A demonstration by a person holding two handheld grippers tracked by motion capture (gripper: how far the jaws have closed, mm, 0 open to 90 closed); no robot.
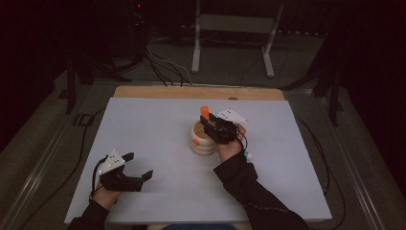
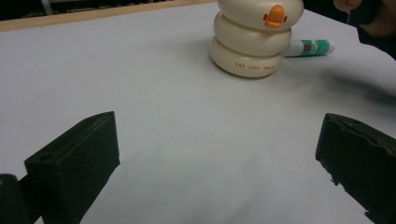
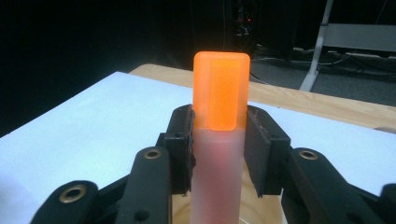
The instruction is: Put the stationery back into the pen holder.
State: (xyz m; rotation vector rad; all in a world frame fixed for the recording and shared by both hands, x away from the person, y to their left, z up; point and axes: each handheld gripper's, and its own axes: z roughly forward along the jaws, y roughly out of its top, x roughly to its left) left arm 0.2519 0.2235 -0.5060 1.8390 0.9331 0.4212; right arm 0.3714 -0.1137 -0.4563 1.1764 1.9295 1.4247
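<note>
A cream ringed pen holder with an orange duck beak stands near the middle of the white table top. My right gripper hovers just over the holder's mouth, shut on an upright highlighter with an orange cap. In the right gripper view both pads clamp the pink barrel just below the cap, and the holder's rim shows beneath. My left gripper rests at the front left of the table, its jaws wide open with nothing between them, facing the holder.
A glue stick with a green label lies on the table just behind the holder, near my right wrist. A wooden edge borders the table's far side, with a metal stand and cables beyond it.
</note>
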